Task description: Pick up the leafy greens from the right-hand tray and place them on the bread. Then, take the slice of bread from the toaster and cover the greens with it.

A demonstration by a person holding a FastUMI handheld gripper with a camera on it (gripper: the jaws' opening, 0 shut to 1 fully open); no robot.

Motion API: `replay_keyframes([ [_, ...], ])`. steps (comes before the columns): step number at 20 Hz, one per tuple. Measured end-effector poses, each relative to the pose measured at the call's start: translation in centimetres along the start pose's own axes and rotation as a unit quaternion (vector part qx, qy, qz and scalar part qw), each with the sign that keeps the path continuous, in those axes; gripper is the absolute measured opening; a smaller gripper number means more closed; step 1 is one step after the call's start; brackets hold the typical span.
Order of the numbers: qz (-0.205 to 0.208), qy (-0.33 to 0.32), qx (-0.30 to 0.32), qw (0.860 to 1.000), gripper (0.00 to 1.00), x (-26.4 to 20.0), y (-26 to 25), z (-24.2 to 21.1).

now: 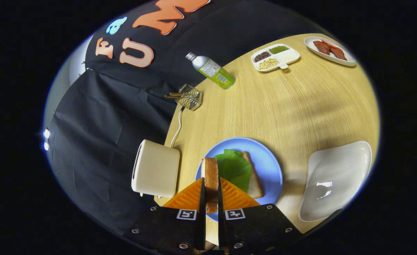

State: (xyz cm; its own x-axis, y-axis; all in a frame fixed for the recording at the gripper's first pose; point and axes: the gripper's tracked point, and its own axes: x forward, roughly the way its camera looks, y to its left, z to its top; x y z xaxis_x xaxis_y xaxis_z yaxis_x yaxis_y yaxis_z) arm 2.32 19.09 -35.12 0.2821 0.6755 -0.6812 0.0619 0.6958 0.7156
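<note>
The claw (211, 198) is clamped on a browned, upright bread slice (210, 177) (held edge-on), above a round blue plate (270, 166) on the wood-grain counter (293, 106). On that plate a flat leafy green (234, 168) lies over another bread piece (255, 184); the boxy cream toaster (156, 173) stands beside it, and a glossy white tray (336, 177) sits on the other side.

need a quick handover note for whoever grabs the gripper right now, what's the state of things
Gripper: shut on the bread slice, held on edge between the fingers, above the near rim of the blue plate.
Leafy greens already lie on the bottom bread on the blue plate.
Toaster stands left of the plate. The white tray sits to the plate's right.
Done: greens placed, slice picked up.
Left: carry the slice over the greens, lay it flat on them, release.
</note>
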Motion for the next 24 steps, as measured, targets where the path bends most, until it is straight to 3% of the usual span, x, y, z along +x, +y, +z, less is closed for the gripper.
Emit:
replay_keyframes([
  [6,-0.023,-0.017,-0.009,1.000,0.15,0.2,-1.8,-0.2],
  [9,-0.053,-0.036,-0.033,0.997,0.22,0.4,-2.6,0.0],
  [13,-0.083,-0.052,-0.064,0.993,0.35,0.5,-3.4,-0.1],
  [16,-0.092,-0.056,-0.085,0.991,0.49,0.3,-3.1,-0.2],
  [19,-0.089,-0.101,-0.108,0.985,0.64,-1.1,-1.7,1.4],
  [24,-0.110,-0.197,-0.168,0.960,0.84,-5.9,0.6,4.5],
])
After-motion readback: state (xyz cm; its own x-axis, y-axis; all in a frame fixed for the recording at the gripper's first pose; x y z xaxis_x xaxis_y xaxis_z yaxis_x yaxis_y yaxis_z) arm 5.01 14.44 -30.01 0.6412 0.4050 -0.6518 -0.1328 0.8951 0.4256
